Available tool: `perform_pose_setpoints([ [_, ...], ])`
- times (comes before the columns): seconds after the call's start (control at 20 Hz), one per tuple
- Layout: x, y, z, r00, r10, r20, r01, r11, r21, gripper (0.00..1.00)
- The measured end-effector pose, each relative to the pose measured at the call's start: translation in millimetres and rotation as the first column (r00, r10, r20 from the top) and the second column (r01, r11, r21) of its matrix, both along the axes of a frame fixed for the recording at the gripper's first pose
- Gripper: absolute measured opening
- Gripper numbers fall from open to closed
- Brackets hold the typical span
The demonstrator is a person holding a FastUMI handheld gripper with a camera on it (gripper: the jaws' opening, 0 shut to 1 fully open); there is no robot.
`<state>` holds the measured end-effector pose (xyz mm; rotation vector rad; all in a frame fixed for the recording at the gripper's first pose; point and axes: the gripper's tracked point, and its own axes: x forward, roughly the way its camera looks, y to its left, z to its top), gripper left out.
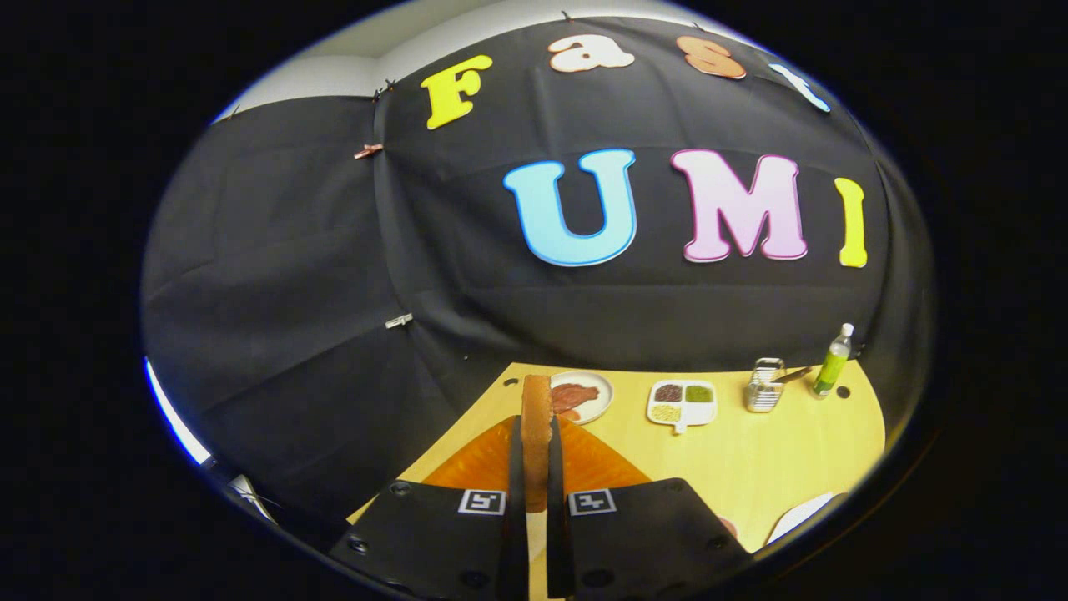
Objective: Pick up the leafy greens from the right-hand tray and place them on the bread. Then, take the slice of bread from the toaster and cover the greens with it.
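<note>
Here the gripper (535, 467) was clenched on the slice of bread (536, 417), its fingers (515, 476) drawn nearly together with only the thickness of the slice between them. The bread stood upright on edge, pinched on both flat sides, its crust rising past the fingertips toward twelve o'clock. Under the fingers lay an orange mat (480, 463) on the wooden bench (751, 467). Beyond the bread, at about one o'clock, sat a round plate (599, 407) carrying reddish slices, just beside the top of the slice. Further round toward two o'clock stood a white divided tray (682, 404) with dark, green and pale fillings in its compartments. Past that were a small wire holder (765, 386) and a green bottle (833, 362) with a white cap, near the far edge of the bench. At four o'clock the rim of a white dish (805, 515) showed close to the fingers
</note>
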<state>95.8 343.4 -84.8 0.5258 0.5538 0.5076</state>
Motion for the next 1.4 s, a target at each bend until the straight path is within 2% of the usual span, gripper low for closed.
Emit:
perform_pose_setpoints([
  [0.2, -12, -63, -35, 0.998, -0.051, 0.020, 0.053, 0.995, -0.084, 0.13],
  [0.3, -28, -77, -74, 0.998, -0.053, -0.029, 0.049, 0.991, -0.128, 0.13],
  [0.5, -68, -71, -149, 0.981, -0.042, -0.192, 0.027, 0.996, -0.080, 0.13],
  [0.7, -104, -58, -211, 0.929, -0.051, -0.366, 0.047, 0.999, -0.019, 0.13],
  [0.85, -109, -46, -229, 0.907, -0.040, -0.419, 0.053, 0.998, 0.018, 0.13],
  [1.0, -109, -41, -238, 0.904, -0.044, -0.426, 0.066, 0.997, 0.036, 0.13],
  [1.15, -119, -49, -266, 0.900, -0.055, -0.432, 0.042, 0.998, -0.041, 0.13],
  [1.25, -122, -64, -291, 0.900, -0.088, -0.426, 0.032, 0.990, -0.135, 0.13],
  [1.4, -128, -72, -311, 0.906, -0.079, -0.416, -0.012, 0.978, -0.210, 0.13],
])
